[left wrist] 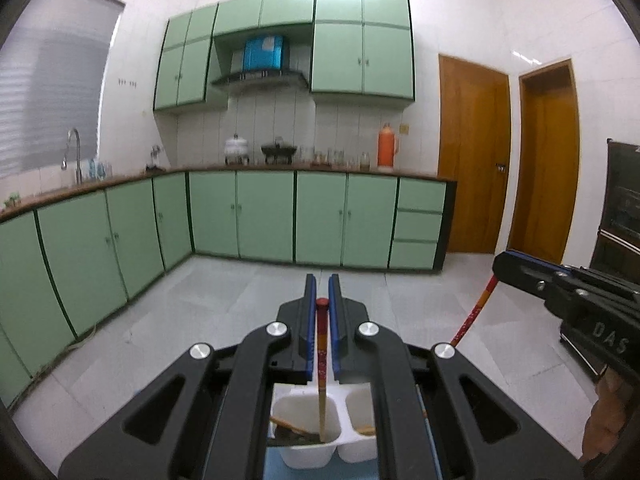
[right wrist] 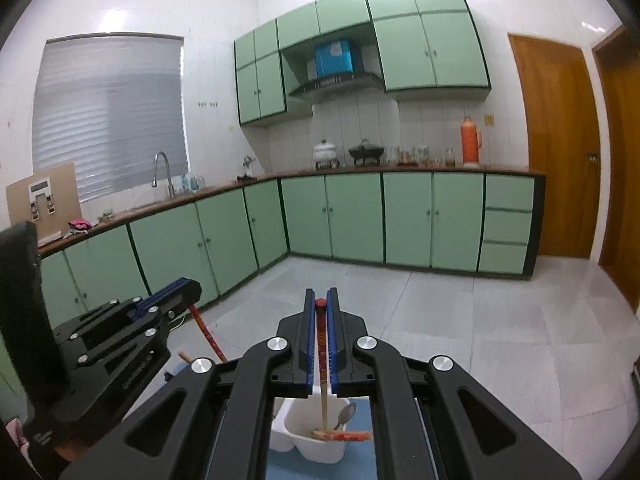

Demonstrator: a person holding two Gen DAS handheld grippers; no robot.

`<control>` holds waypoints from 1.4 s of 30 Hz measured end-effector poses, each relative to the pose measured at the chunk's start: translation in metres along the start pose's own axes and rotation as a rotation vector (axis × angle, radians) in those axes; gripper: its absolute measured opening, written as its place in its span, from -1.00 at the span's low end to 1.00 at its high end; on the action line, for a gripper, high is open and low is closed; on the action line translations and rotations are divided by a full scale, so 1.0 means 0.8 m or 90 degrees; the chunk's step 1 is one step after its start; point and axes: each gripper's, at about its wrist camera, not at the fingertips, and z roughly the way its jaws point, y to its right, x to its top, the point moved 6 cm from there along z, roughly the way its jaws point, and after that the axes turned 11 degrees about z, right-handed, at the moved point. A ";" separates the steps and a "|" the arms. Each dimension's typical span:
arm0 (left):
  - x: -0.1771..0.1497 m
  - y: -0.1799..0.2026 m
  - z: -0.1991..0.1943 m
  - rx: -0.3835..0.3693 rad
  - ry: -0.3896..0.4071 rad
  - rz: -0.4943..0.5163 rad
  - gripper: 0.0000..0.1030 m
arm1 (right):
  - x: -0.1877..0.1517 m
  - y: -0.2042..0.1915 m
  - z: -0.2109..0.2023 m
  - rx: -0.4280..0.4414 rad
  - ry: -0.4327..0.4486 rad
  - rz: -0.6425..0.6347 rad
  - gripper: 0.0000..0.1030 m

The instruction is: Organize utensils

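Both tongs, left and right, clamp red-topped chopsticks above a white divided holder; green cabinets behind.

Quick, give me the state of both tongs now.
Left tongs: shut on a chopstick.
Right tongs: shut on another chopstick.

Open floor ahead; cabinets well beyond.
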 end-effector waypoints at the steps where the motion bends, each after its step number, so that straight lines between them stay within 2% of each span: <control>1: -0.006 -0.003 0.005 -0.002 -0.010 -0.001 -0.90 | -0.005 0.004 0.004 0.005 -0.009 0.009 -0.90; 5: -0.030 -0.015 0.014 -0.010 -0.044 -0.009 -0.88 | -0.023 0.017 0.018 0.015 -0.050 0.024 -0.88; 7: -0.035 -0.022 0.010 -0.012 -0.045 -0.013 -0.77 | -0.027 0.023 0.016 0.017 -0.052 0.031 -0.84; 9: -0.040 -0.029 -0.002 -0.007 -0.041 -0.019 -0.36 | -0.030 0.027 0.012 0.021 -0.053 0.043 -0.65; 10: -0.038 -0.031 -0.004 -0.007 -0.038 -0.023 -0.34 | -0.031 0.030 0.007 0.020 -0.051 0.047 -0.55; 11: -0.038 -0.036 -0.014 -0.010 -0.032 -0.031 -0.33 | -0.030 0.031 0.003 0.019 -0.049 0.049 -0.37; 12: -0.037 -0.038 -0.018 -0.010 -0.027 -0.035 -0.29 | -0.030 0.034 -0.003 0.016 -0.041 0.051 -0.29; 16: -0.035 -0.047 -0.054 -0.002 -0.002 -0.044 -0.13 | -0.028 0.044 -0.035 0.006 -0.018 0.060 -0.26; 20: -0.042 -0.055 -0.097 0.011 0.016 -0.057 0.20 | -0.040 0.054 -0.078 -0.009 0.006 0.068 -0.06; 27: -0.077 -0.056 -0.174 0.020 0.011 -0.071 0.70 | -0.088 0.062 -0.156 -0.053 0.023 0.074 0.53; 33: -0.098 -0.045 -0.220 0.022 -0.012 -0.048 0.82 | -0.122 0.058 -0.205 -0.065 0.014 0.083 0.80; 42: -0.099 -0.023 -0.276 0.028 -0.020 -0.016 0.89 | -0.130 0.022 -0.246 -0.053 -0.001 0.051 0.88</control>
